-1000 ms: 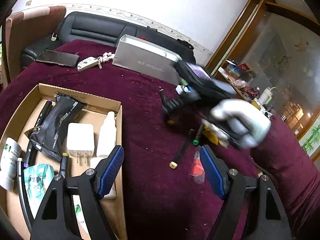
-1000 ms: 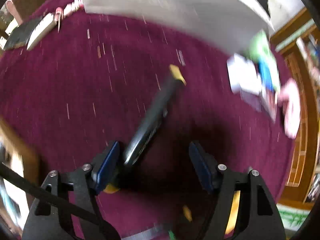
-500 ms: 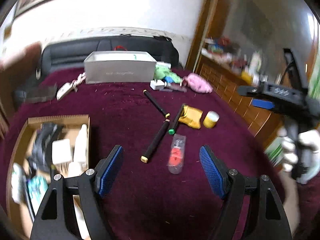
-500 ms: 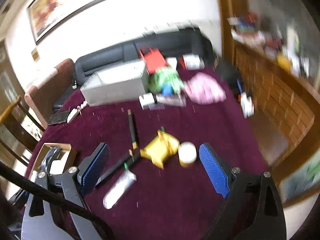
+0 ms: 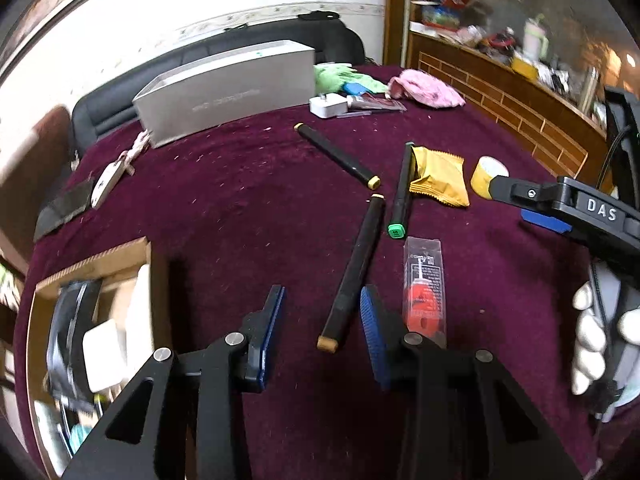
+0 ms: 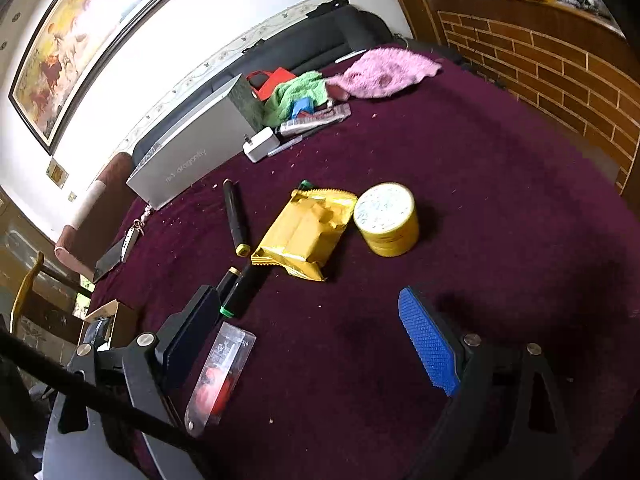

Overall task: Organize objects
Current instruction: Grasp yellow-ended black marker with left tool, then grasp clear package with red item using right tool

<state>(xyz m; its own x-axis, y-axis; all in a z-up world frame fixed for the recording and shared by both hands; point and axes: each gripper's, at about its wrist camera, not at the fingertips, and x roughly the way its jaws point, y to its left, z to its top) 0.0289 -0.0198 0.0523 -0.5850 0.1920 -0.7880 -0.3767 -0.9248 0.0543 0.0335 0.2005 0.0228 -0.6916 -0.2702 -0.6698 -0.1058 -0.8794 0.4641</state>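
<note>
Maroon cloth covers the desk (image 5: 240, 208), strewn with pale crumbs, beneath a white wall with a patterned border and a black sofa behind. Over it the left gripper (image 5: 322, 322) has its jaws narrowed, having just been closing; the lower end of a black marker with a gold cap (image 5: 354, 276) lies between the blue pads, though neither pad visibly presses on it. Just right of them lies a clear packet with a red item (image 5: 424, 284). The right gripper (image 6: 316, 340) stands with jaws wide apart and empty above bare cloth, ahead of it a yellow foil packet (image 6: 306, 230) and a round yellow tin (image 6: 386, 218) just beside each other. Only the left view shows the cardboard box (image 5: 96, 260) fully, filled with a white charger and dark pouches, and the person's white-gloved hand (image 5: 596, 344). Only the right view shows the framed painting (image 6: 80, 36) and brick-patterned counter (image 6: 560, 64). Both show the grey box (image 5: 228, 92).
</note>
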